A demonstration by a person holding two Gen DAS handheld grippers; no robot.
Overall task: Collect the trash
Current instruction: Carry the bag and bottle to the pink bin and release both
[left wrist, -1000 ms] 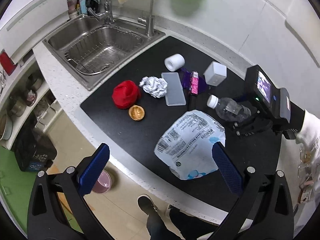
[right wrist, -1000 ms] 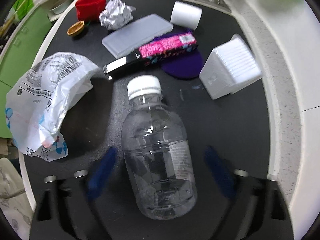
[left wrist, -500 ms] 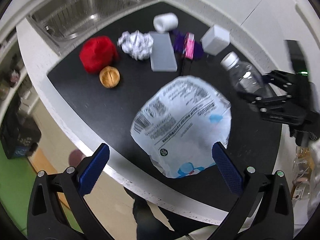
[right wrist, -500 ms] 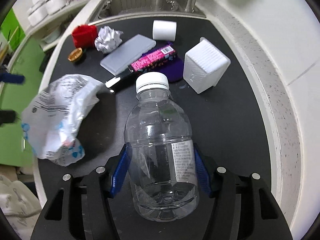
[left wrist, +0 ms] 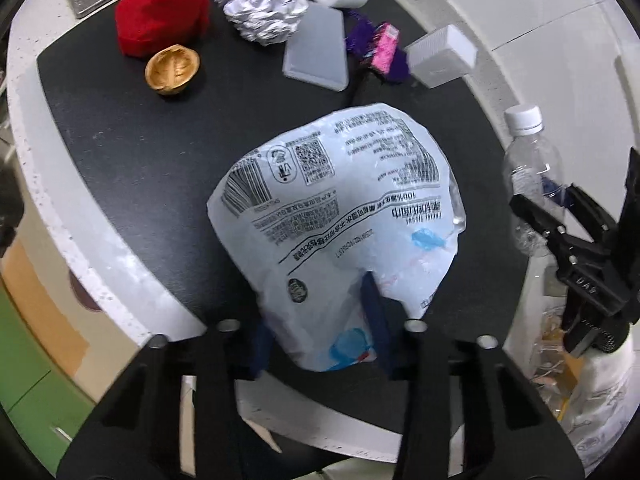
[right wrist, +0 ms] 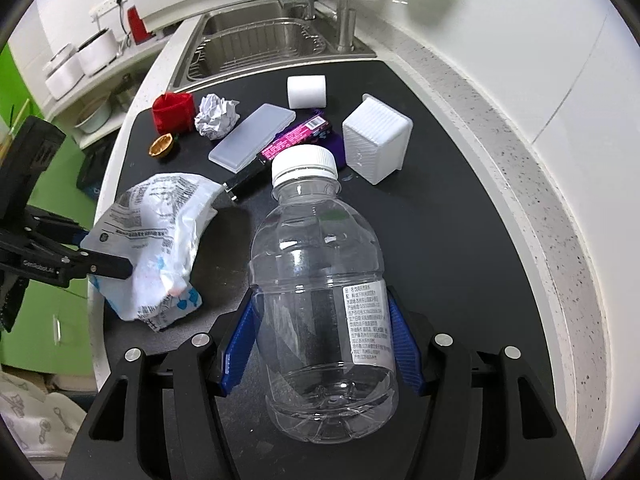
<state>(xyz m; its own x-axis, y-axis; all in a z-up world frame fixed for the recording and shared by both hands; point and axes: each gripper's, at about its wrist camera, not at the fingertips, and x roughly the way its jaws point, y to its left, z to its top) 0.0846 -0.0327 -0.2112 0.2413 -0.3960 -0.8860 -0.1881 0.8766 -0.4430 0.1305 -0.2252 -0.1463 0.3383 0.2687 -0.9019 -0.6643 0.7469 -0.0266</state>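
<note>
My left gripper [left wrist: 318,332] is shut on the near edge of a crumpled white plastic bag [left wrist: 344,208] with black print, at the front edge of the black countertop mat [left wrist: 120,128]. From the right wrist view the bag [right wrist: 160,240] shows at left with the left gripper [right wrist: 108,268] pinching it. My right gripper [right wrist: 322,344] is shut on a clear plastic bottle [right wrist: 320,300] with a white cap and holds it above the mat. The bottle [left wrist: 528,168] and right gripper [left wrist: 560,216] show at right in the left wrist view.
On the mat lie a crumpled paper ball [left wrist: 264,12], red cloth [left wrist: 160,16], walnut shell half [left wrist: 172,72], translucent flat box [left wrist: 316,52], pink-purple wrapper [left wrist: 380,52], white ribbed box [right wrist: 376,138] and white roll [right wrist: 306,91]. A steel sink [right wrist: 256,44] lies beyond.
My left gripper moved forward and closed on the bag's edge. My right gripper, shut on the bottle, lifted it and pulled back.
</note>
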